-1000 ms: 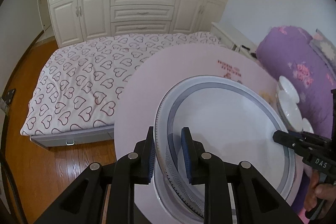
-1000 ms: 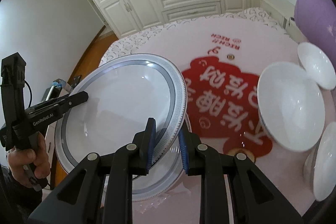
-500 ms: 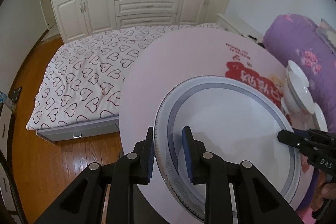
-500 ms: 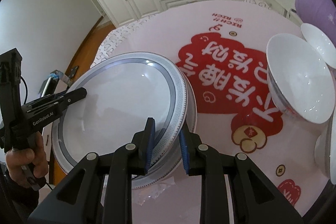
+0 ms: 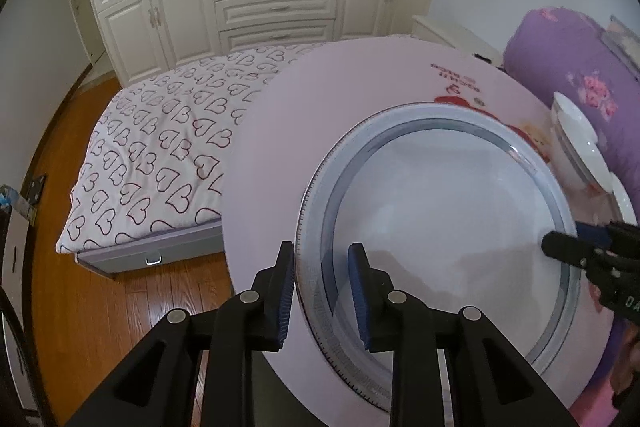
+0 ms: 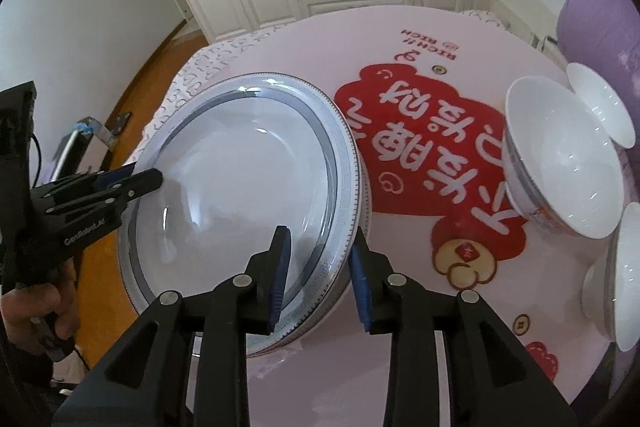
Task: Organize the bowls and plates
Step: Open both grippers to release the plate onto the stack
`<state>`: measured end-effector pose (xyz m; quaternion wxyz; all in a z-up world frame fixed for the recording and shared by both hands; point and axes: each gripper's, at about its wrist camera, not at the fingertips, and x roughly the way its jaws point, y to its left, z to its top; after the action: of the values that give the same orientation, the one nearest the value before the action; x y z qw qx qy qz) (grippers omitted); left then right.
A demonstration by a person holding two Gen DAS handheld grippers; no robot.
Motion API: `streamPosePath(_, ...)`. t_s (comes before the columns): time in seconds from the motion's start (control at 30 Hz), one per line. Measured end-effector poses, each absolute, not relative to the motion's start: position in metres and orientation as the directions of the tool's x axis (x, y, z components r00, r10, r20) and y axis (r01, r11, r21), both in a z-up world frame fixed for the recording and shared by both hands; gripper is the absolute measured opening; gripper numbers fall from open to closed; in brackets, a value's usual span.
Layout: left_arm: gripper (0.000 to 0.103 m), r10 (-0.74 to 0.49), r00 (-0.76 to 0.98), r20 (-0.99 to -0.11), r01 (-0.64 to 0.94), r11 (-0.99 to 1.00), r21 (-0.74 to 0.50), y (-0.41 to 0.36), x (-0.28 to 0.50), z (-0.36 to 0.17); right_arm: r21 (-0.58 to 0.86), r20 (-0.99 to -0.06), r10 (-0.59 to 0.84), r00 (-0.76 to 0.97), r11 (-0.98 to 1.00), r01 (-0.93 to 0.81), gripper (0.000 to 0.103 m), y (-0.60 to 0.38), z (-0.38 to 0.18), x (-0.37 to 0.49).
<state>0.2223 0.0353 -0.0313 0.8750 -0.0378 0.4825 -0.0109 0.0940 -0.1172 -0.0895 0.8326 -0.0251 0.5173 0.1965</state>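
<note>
Right wrist view: we see our right gripper (image 6: 318, 261), its jaws having just been opening, standing clear astride the 5 o'clock rim of the large round white plate with a grey-blue patterned band (image 6: 248, 179), which sits on another like it on the round pink table (image 6: 400, 367). At 9 o'clock our left gripper (image 6: 138, 179) pinches the plate's rim. 1 deep white bowl (image 6: 560, 163) stands at 3 o'clock, near shallower white dishes (image 6: 600, 107).

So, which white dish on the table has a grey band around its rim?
The large plate by the table's near edge; the bowls opposite are plain white inside.
</note>
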Motion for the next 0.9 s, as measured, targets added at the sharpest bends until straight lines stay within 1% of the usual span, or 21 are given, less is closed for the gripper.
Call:
streamPosePath(0.1, 0.022, -0.070, 0.536, -0.841, -0.007, 0.996, -0.087, 0.036, 0.224, -0.035, 0.170, -0.871, 0.305, 0.386, 0.923, -0.346, 0.035, -0.119, -0.089, 0.095)
streamPosePath(0.17, 0.022, -0.076, 0.536, -0.841, -0.001, 0.996, -0.091, 0.040, 0.224, -0.037, 0.155, -0.873, 0.292, 0.391, 0.926, -0.345, 0.043, -0.117, -0.090, 0.094)
streamPosePath(0.2, 0.021, -0.077, 0.536, -0.841, 0.003, 0.996, -0.089, 0.041, 0.225, -0.038, 0.148, -0.874, 0.284, 0.394, 0.929, -0.340, 0.046, -0.117, -0.090, 0.094)
streamPosePath(0.3, 0.023, -0.104, 0.527, -0.843, 0.018, 0.994, -0.112, 0.047, 0.227, -0.040, 0.185, -0.869, 0.309, 0.386, 0.927, -0.326, 0.058, -0.119, -0.093, 0.095)
streamPosePath(0.37, 0.025, -0.120, 0.523, -0.844, 0.027, 0.992, -0.124, 0.052, 0.228, -0.041, 0.190, -0.862, 0.316, 0.398, 0.927, -0.324, 0.071, -0.116, -0.092, 0.093)
streamPosePath(0.4, 0.025, -0.126, 0.519, -0.845, 0.033, 0.991, -0.127, 0.053, 0.229, -0.042, 0.190, -0.860, 0.315, 0.401, 0.928, -0.321, 0.075, -0.115, -0.092, 0.092)
streamPosePath(0.43, 0.026, -0.133, 0.513, -0.848, 0.041, 0.991, -0.131, 0.055, 0.231, -0.043, 0.192, -0.859, 0.314, 0.404, 0.930, -0.315, 0.084, -0.114, -0.092, 0.092)
streamPosePath(0.47, 0.031, -0.142, 0.506, -0.850, 0.051, 0.989, -0.136, 0.056, 0.233, -0.043, 0.198, -0.857, 0.315, 0.409, 0.932, -0.303, 0.093, -0.114, -0.093, 0.092)
streamPosePath(0.5, 0.039, -0.150, 0.501, -0.852, 0.061, 0.988, -0.139, 0.058, 0.234, -0.043, 0.203, -0.854, 0.315, 0.414, 0.935, -0.291, 0.098, -0.114, -0.093, 0.093)
streamPosePath(0.53, 0.045, -0.156, 0.500, -0.852, 0.068, 0.988, -0.141, 0.059, 0.236, -0.043, 0.210, -0.851, 0.314, 0.421, 0.938, -0.275, 0.103, -0.115, -0.094, 0.093)
streamPosePath(0.6, 0.067, -0.163, 0.508, -0.846, 0.084, 0.987, -0.140, 0.061, 0.239, -0.038, 0.227, -0.841, 0.315, 0.439, 0.943, -0.241, 0.103, -0.119, -0.093, 0.092)
streamPosePath(0.63, 0.072, -0.164, 0.514, -0.842, 0.089, 0.987, -0.137, 0.062, 0.240, -0.035, 0.233, -0.837, 0.314, 0.449, 0.946, -0.227, 0.103, -0.121, -0.092, 0.091)
streamPosePath(0.67, 0.081, -0.165, 0.521, -0.838, 0.095, 0.986, -0.135, 0.062, 0.241, -0.032, 0.236, -0.830, 0.306, 0.466, 0.950, -0.204, 0.103, -0.124, -0.091, 0.091)
streamPosePath(0.7, 0.088, -0.165, 0.533, -0.830, 0.101, 0.986, -0.131, 0.064, 0.243, -0.028, 0.240, -0.825, 0.302, 0.477, 0.952, -0.189, 0.103, -0.127, -0.090, 0.090)
streamPosePath(0.8, 0.099, -0.159, 0.563, -0.811, 0.103, 0.987, -0.123, 0.064, 0.242, -0.019, 0.254, -0.808, 0.291, 0.512, 0.957, -0.143, 0.103, -0.136, -0.085, 0.086)
streamPosePath(0.9, 0.101, -0.170, 0.590, -0.789, 0.109, 0.985, -0.131, 0.061, 0.237, -0.009, 0.265, -0.783, 0.282, 0.554, 0.958, -0.114, 0.103, -0.146, -0.077, 0.079)
